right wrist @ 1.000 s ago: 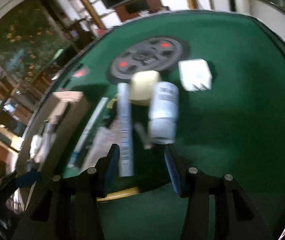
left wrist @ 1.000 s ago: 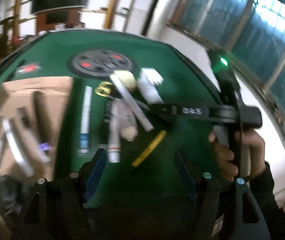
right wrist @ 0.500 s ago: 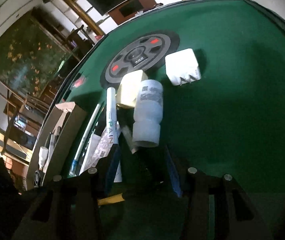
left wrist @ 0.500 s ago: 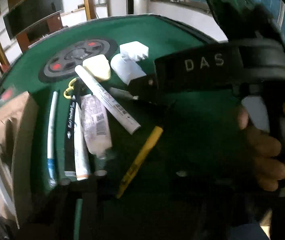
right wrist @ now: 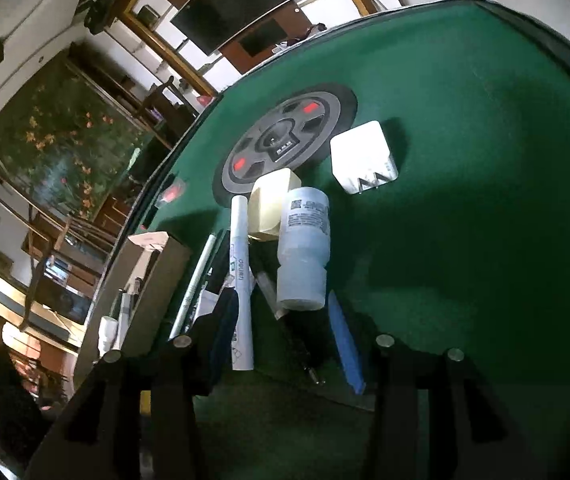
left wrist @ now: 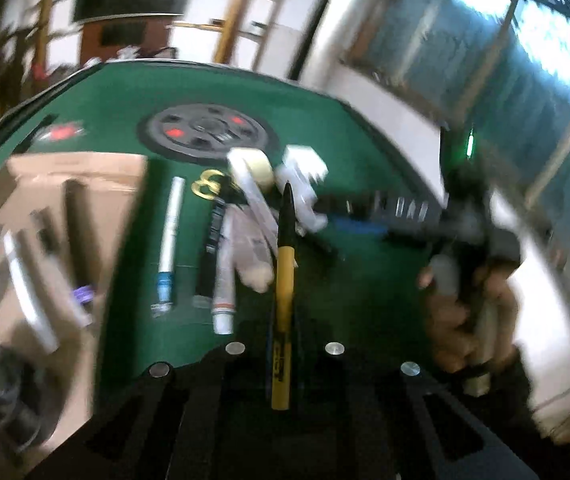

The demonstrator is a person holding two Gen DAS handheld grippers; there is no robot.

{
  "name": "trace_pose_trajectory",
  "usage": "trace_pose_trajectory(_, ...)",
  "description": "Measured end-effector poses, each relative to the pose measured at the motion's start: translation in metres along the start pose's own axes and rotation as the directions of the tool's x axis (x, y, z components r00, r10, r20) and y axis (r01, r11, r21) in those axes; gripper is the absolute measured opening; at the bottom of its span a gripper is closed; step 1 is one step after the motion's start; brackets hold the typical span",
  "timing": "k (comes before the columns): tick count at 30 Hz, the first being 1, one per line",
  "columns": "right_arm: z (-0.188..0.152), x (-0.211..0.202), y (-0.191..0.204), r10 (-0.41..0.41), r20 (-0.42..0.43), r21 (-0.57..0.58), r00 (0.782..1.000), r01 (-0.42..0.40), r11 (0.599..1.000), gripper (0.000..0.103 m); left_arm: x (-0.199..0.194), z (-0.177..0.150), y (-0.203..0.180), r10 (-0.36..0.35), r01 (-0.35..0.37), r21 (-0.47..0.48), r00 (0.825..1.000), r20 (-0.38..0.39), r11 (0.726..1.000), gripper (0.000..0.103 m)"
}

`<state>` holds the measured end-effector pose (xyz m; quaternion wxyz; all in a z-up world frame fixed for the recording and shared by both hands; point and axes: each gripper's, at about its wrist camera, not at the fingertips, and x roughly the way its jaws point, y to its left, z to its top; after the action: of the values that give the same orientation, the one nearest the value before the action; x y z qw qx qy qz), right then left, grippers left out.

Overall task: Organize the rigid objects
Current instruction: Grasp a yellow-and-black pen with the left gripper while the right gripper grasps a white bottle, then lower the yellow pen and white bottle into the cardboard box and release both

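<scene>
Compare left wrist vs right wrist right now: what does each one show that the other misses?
Left wrist only: a yellow pen clamped between the shut left tongs, gold scissors, and the person's hand on the right tool.

Right wrist only: the open right tongs around a black pen, and the prongs of the white plug.

Both: the green table, cardboard box, round grey dial, white bottle and the white marker.

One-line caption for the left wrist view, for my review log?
Left gripper shut on a yellow marker, lifted above pens and tubes on the green table, cardboard box at left.
</scene>
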<state>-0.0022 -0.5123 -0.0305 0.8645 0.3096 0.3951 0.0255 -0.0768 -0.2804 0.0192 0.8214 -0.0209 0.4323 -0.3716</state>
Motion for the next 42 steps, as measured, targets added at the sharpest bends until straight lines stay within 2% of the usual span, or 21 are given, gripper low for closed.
trace_pose_trajectory(3, 0.005, 0.000, 0.001, -0.042, -0.025, 0.053, 0.999, 0.043, 0.998, 0.046, -0.030, 0.006, 0.026, 0.000, 0.005, -0.100, 0.999, 0.048, 0.995, 0.007)
trace_pose_trajectory(5, 0.018, 0.005, 0.010, -0.126, -0.059, 0.066, 0.990, 0.130, 0.989, 0.046, -0.041, 0.006, 0.040, 0.021, -0.010, -0.153, 0.997, 0.071, 0.988, 0.007)
trace_pose_trajectory(8, 0.031, 0.021, 0.021, -0.159, -0.069, 0.019, 0.985, 0.161, 0.987, 0.046, -0.052, 0.004, 0.064, 0.035, -0.014, -0.253, 0.996, 0.081, 0.967, 0.007)
trace_pose_trajectory(11, 0.030, 0.039, 0.026, -0.230, -0.055, -0.021, 0.972, 0.230, 0.973, 0.045, -0.067, -0.003, 0.084, 0.067, -0.033, -0.315, 0.993, 0.099, 0.949, 0.007)
trace_pose_trajectory(14, 0.024, 0.047, 0.027, -0.289, -0.031, -0.049, 0.957, 0.288, 0.957, 0.036, -0.078, 0.000, 0.106, 0.089, -0.040, -0.370, 0.989, 0.117, 0.928, 0.007)
trace_pose_trajectory(20, 0.018, 0.042, 0.026, -0.262, 0.003, -0.041, 0.965, 0.262, 0.964, 0.033, -0.092, 0.006, 0.140, 0.160, -0.088, -0.457, 0.980, 0.121, 0.885, 0.007)
trace_pose_trajectory(22, 0.017, 0.029, 0.027, -0.212, 0.038, -0.020, 0.977, 0.212, 0.977, 0.033, -0.087, 0.008, 0.151, 0.191, -0.122, -0.462, 0.976, 0.107, 0.879, 0.007)
trace_pose_trajectory(24, 0.016, 0.013, 0.036, -0.201, 0.089, -0.022, 0.976, 0.203, 0.979, 0.033, -0.081, 0.008, 0.158, 0.210, -0.152, -0.466, 0.975, 0.075, 0.872, 0.007)
trace_pose_trajectory(28, 0.011, -0.014, 0.074, -0.065, 0.129, -0.085, 0.989, 0.076, 0.993, 0.033, -0.073, 0.013, 0.167, 0.236, -0.195, -0.434, 0.971, 0.042, 0.879, 0.007)
trace_pose_trajectory(31, 0.006, -0.015, 0.113, 0.066, 0.084, -0.163, 0.994, -0.052, 0.985, 0.033, -0.070, 0.021, 0.169, 0.237, -0.211, -0.378, 0.971, 0.021, 0.901, 0.007)
trace_pose_trajectory(34, 0.002, 0.002, 0.147, 0.119, 0.014, -0.211, 0.993, -0.113, 0.971, 0.033, -0.061, 0.030, 0.178, 0.199, -0.181, -0.404, 0.980, 0.002, 0.897, 0.007)
trace_pose_trajectory(38, 0.003, 0.040, 0.182, 0.109, -0.051, -0.253, 0.993, -0.119, 0.960, 0.033, -0.043, 0.036, 0.189, 0.181, -0.169, -0.471, 0.983, -0.021, 0.866, 0.007)
trace_pose_trajectory(40, 0.001, 0.065, 0.192, 0.081, -0.097, -0.275, 0.992, -0.105, 0.956, 0.033, -0.038, 0.035, 0.191, 0.179, -0.171, -0.506, 0.983, -0.032, 0.845, 0.008)
trace_pose_trajectory(42, 0.000, 0.089, 0.198, 0.036, -0.115, -0.294, 0.993, -0.069, 0.953, 0.033, -0.033, 0.034, 0.190, 0.198, -0.189, -0.510, 0.980, -0.038, 0.839, 0.008)
